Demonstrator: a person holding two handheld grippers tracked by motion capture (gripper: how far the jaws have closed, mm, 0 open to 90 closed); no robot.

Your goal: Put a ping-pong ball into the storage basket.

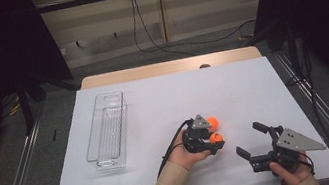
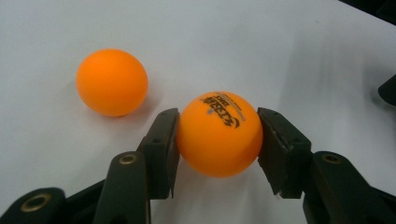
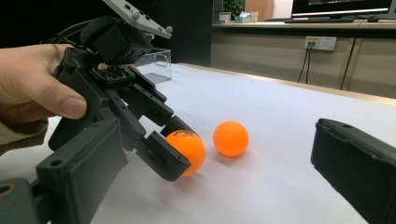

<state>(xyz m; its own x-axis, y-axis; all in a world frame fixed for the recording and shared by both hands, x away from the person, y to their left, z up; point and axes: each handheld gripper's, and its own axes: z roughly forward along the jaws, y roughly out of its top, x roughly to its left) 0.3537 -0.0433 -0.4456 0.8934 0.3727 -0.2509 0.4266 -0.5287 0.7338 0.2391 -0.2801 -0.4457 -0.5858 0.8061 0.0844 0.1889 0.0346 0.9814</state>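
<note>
The left gripper (image 2: 218,135) pinches the printed orange ball (image 2: 219,134) squarely between its jaws, on the white table (image 2: 261,42). Lift straight up, I judge, keeping the squeeze gentle so it cannot pop out, clear of the plain ball (image 2: 112,82) just beside its left jaw. The right gripper (image 1: 254,139) waits nearby, jaws spread and empty.

Two orange balls (image 1: 213,123) lie on the white worktop (image 1: 164,102): one printed with black lettering (image 2: 219,134) (pinched between the left gripper's (image 1: 213,140) jaws), one plain (image 2: 112,82) just beside it. There is one clear plastic tray (image 1: 107,132). Two grippers are in view, the left and the right gripper (image 1: 251,139), each in one hand.
</note>
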